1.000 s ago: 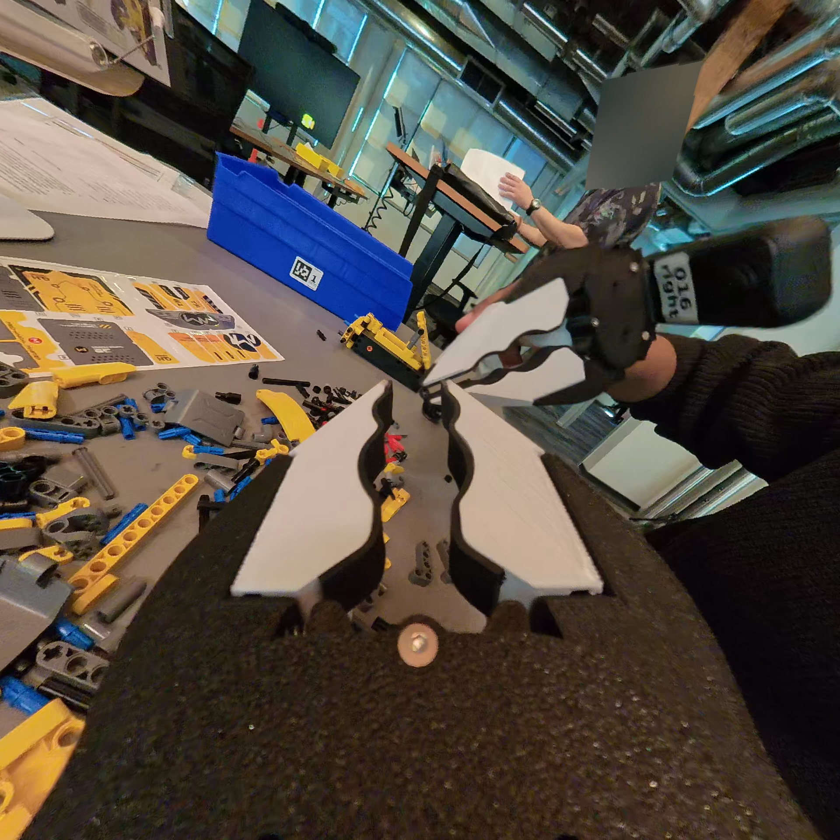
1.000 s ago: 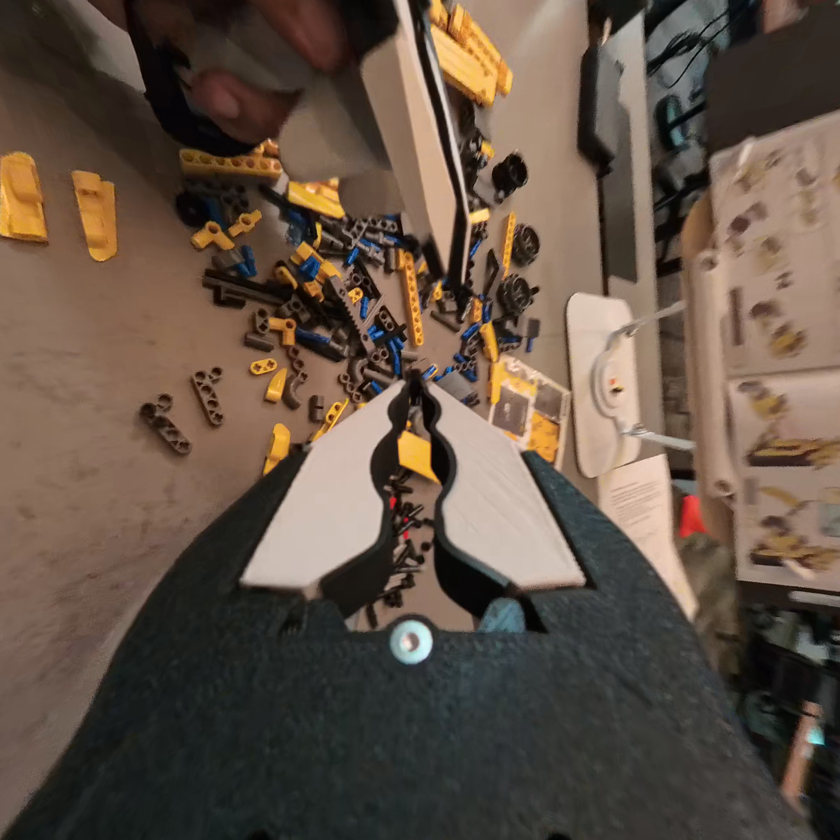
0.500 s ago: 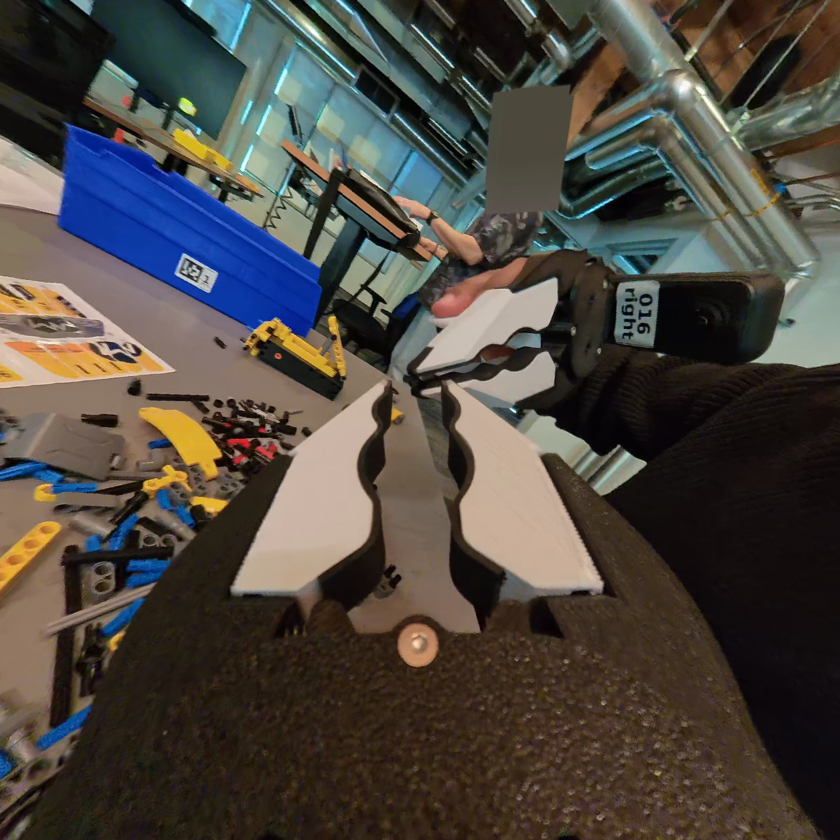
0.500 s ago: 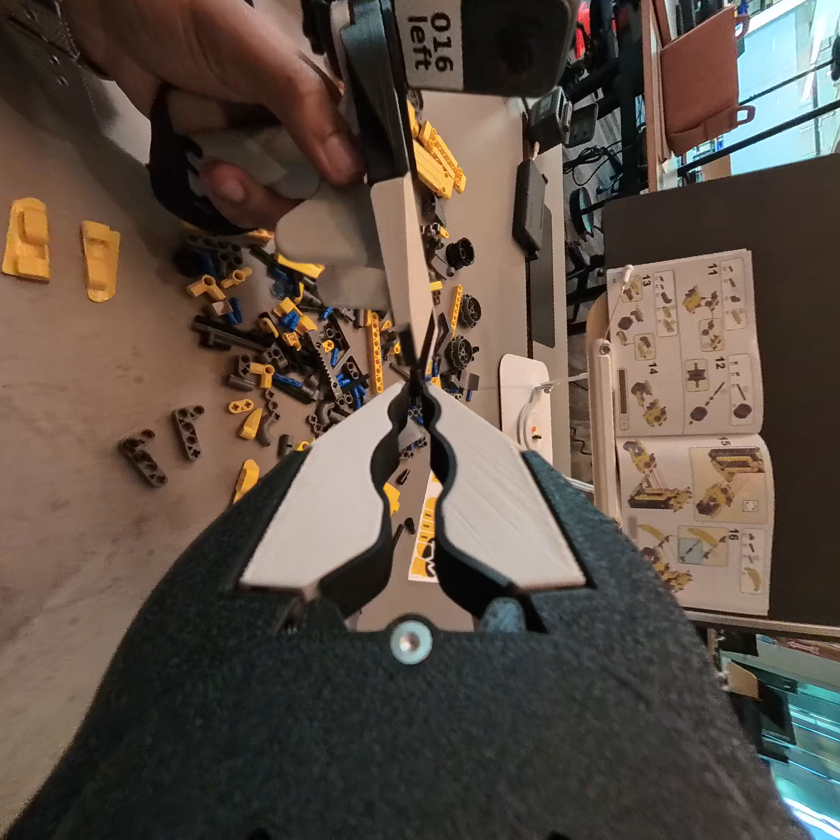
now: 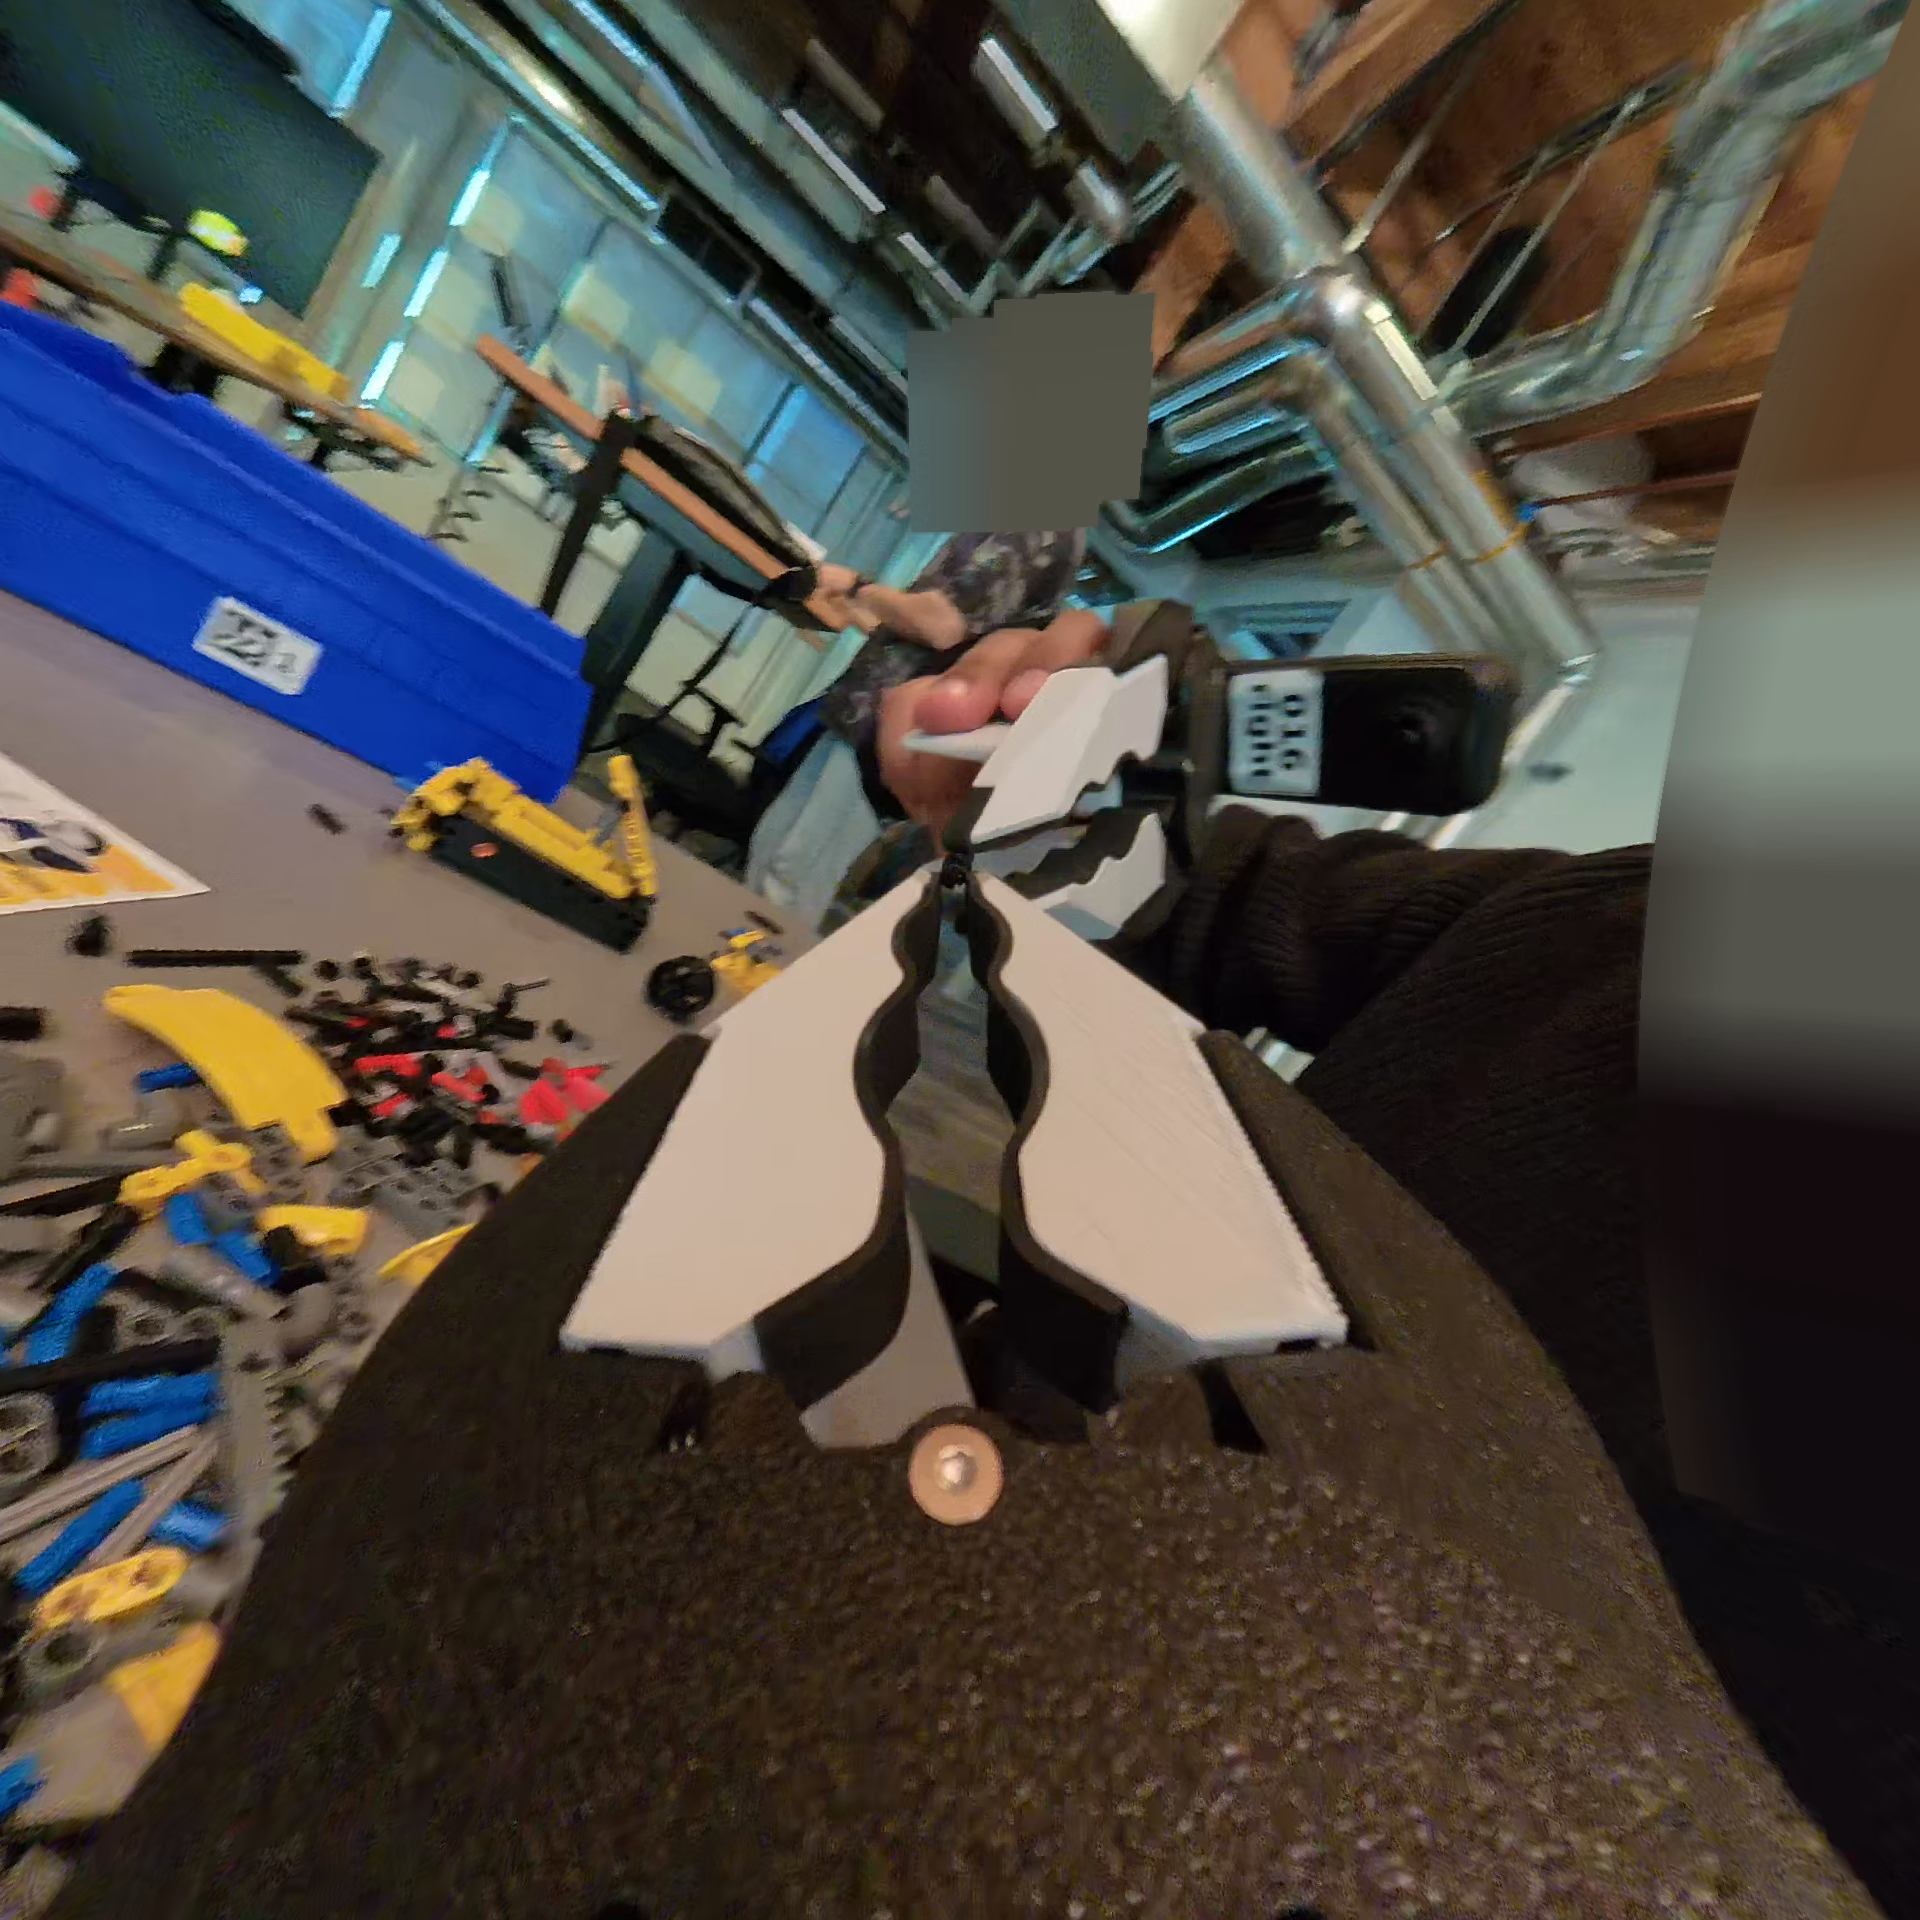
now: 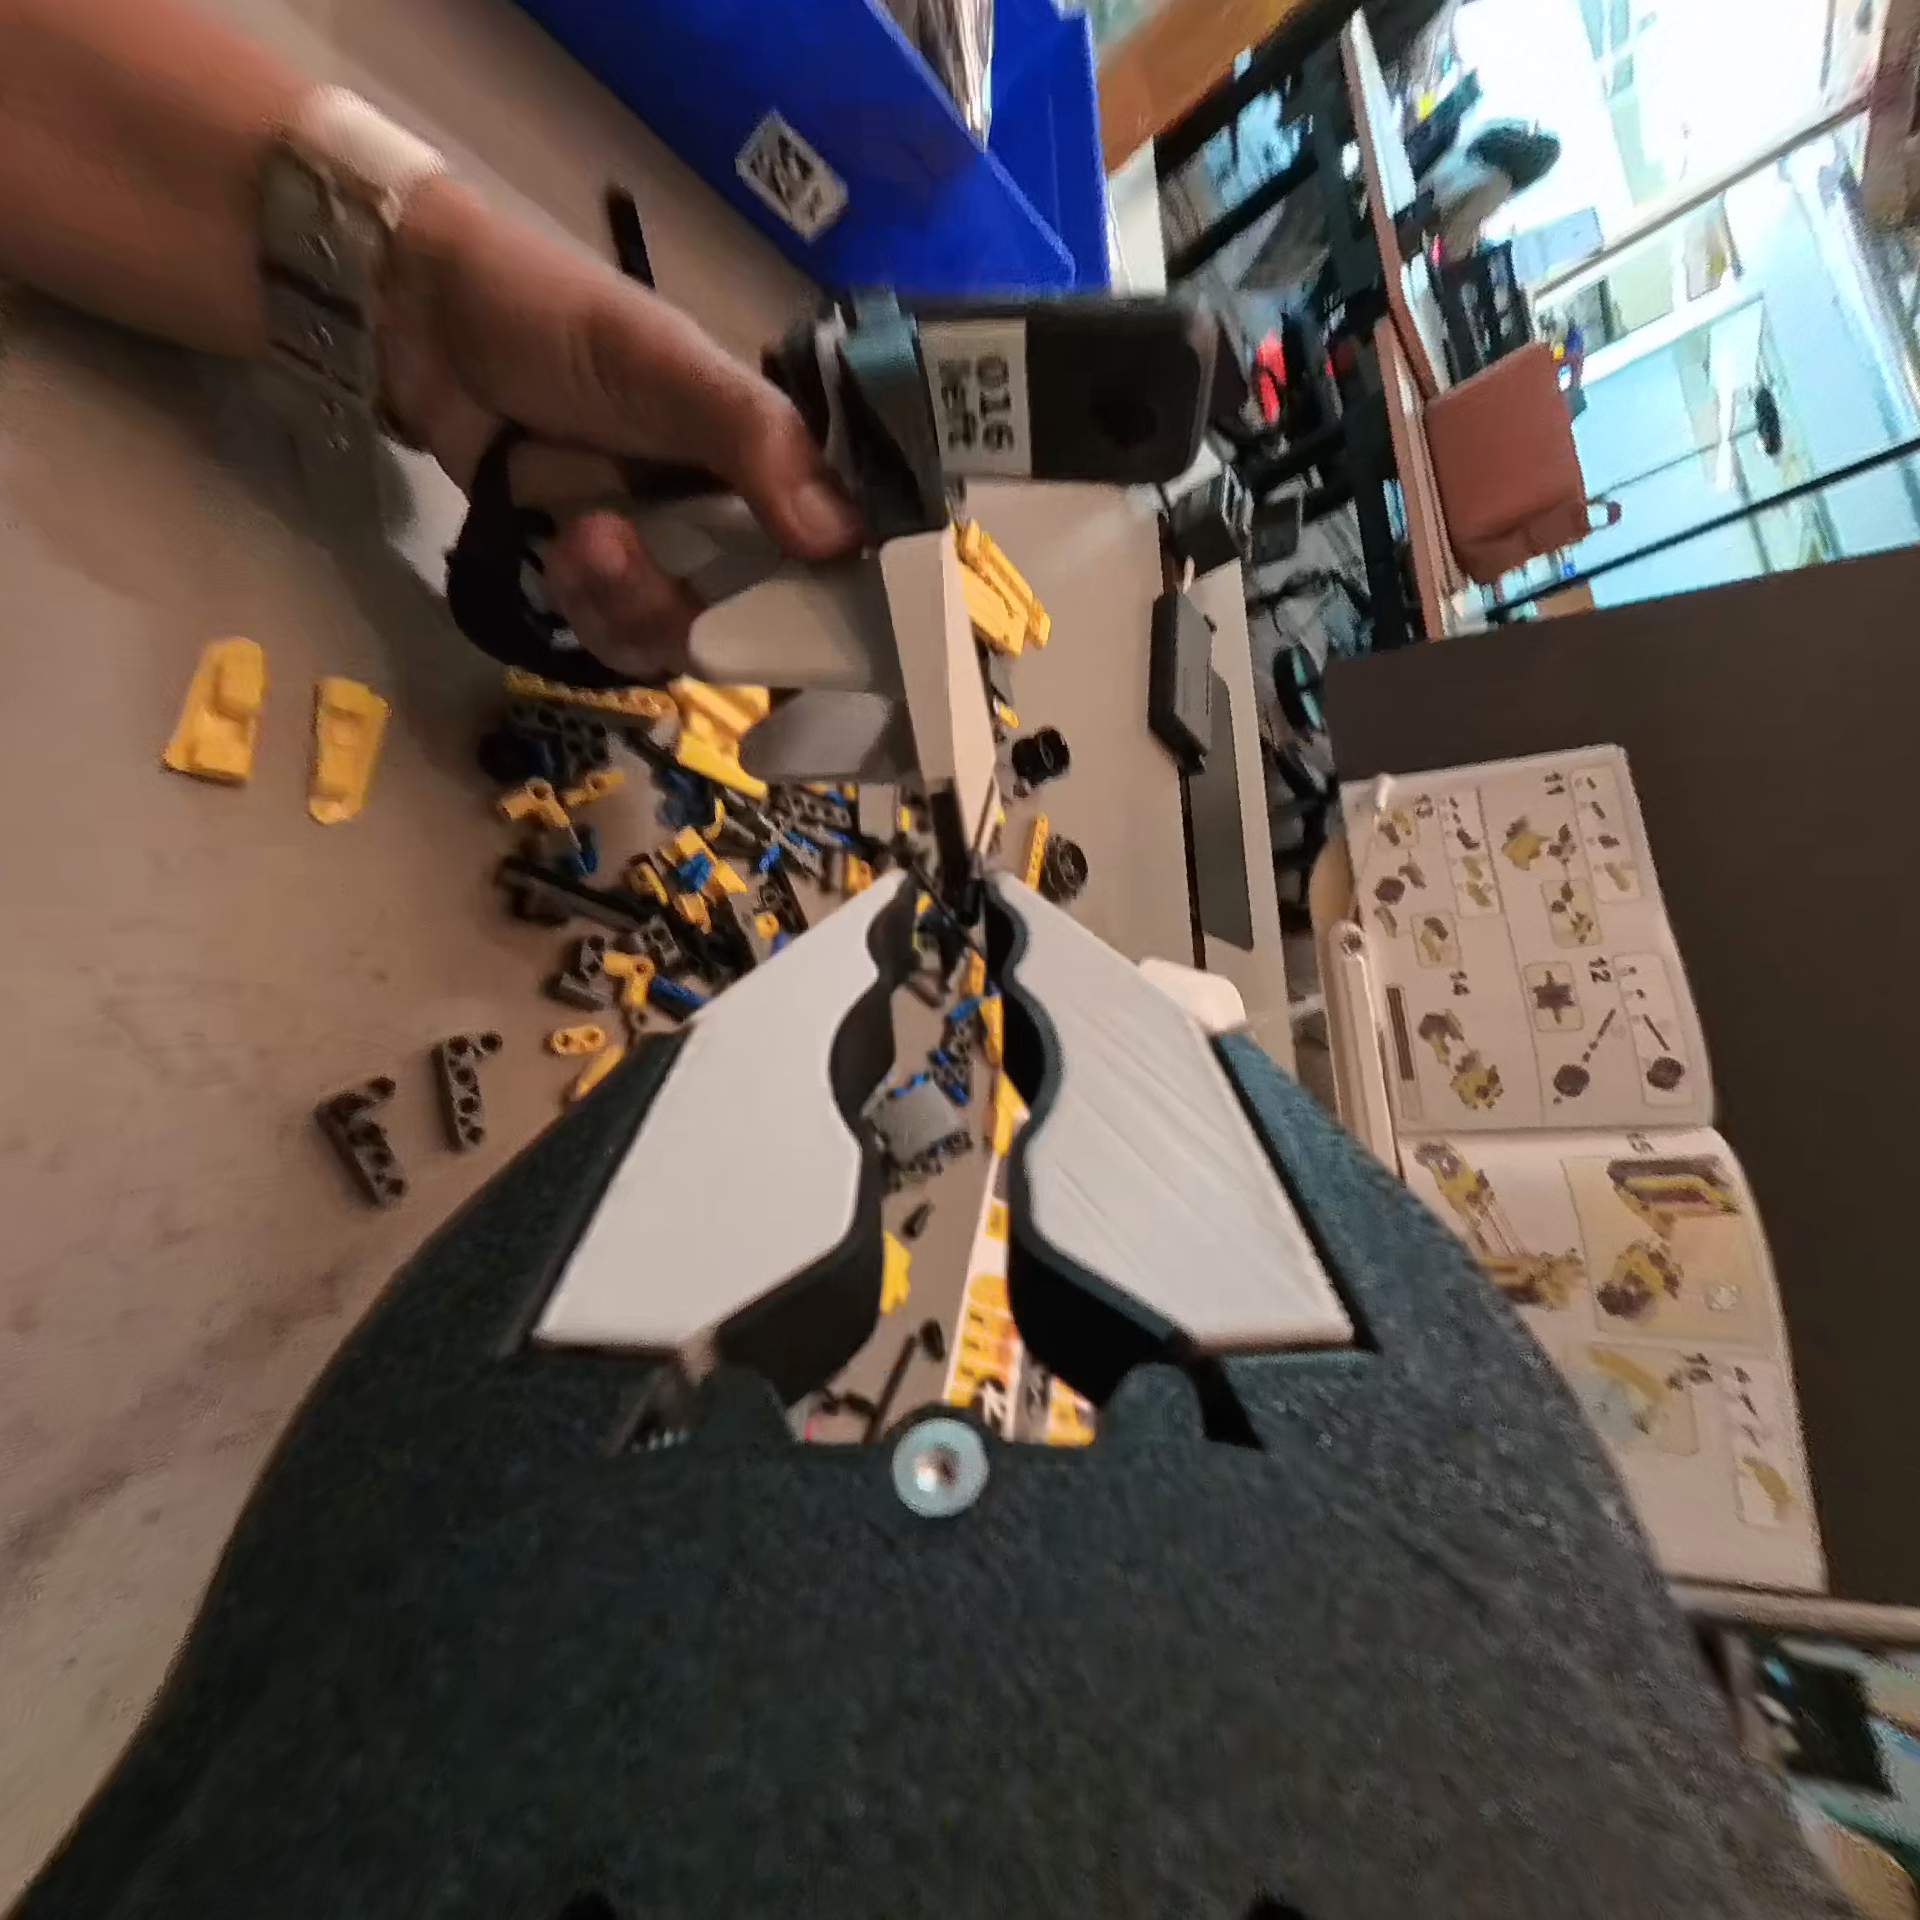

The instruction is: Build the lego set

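Left wrist view: my left gripper (image 5: 954,885) pinches a small black pin (image 5: 953,871), meeting my right gripper (image 5: 971,831) above the grey table (image 5: 260,831).

Right wrist view: my right gripper (image 6: 948,896) clamps that pin (image 6: 961,902) over scattered yellow, blue and black plastic bricks (image 6: 665,883).

- A grey table (image 5: 260,821) fills the near ground; everything else is placed from it.
- Beyond the table's far edge stand wood-topped desks (image 5: 686,488) on black legs.
- Behind those desks runs a wall of tall glass panes (image 5: 717,353), letting in pale bluish daylight.
- A dark screen (image 5: 177,156) stands farther back, above the table's far left.
- Overhead, silver ducts and pipes (image 5: 1382,416) run under a wooden ceiling (image 5: 1558,177).
- In the right wrist view, bright windows (image 6: 1662,208) lie beyond the table's end, with a brown chair (image 6: 1507,468) before them.
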Demonstrator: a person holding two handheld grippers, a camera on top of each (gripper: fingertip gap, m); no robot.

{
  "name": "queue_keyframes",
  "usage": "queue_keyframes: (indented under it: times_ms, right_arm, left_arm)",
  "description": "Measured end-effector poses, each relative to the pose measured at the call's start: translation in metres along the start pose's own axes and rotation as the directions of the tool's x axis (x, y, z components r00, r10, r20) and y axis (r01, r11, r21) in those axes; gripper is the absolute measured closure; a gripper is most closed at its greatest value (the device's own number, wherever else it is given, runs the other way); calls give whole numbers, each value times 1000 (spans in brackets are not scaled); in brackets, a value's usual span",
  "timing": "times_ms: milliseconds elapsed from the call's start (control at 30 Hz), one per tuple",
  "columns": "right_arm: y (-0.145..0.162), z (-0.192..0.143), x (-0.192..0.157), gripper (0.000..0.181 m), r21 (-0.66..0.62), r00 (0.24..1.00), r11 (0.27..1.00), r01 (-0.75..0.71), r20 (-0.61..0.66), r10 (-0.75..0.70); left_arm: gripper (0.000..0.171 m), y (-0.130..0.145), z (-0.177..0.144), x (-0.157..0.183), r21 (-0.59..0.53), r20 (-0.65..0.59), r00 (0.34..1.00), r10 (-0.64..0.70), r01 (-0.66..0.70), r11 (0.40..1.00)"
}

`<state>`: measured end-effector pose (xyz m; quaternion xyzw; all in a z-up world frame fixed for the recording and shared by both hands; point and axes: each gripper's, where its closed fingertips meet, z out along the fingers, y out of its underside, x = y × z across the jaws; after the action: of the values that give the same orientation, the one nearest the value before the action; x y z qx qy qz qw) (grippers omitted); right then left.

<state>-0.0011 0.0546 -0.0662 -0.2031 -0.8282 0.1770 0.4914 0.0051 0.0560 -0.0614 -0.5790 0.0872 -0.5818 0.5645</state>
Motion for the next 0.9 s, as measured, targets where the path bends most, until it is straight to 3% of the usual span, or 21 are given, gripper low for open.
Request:
queue_keyframes:
  times_ms: [133,267,900]
  right_arm:
    - [-21,-10,4,171,147,999,988,-46,3,46]
    - [-29,-14,5,176,183,1000,983,17,-25,-13]
    - [-35,-15,3,176,201,1000,979,29,-7,-28]
  left_arm:
    - [168,-5,-3,17,33,-148,986,-79,85,996]
    - [168,-5,-3,27,23,-229,967,-112,120,992]
    - [168,-2,-3,35,2,-261,960,-99,103,995]
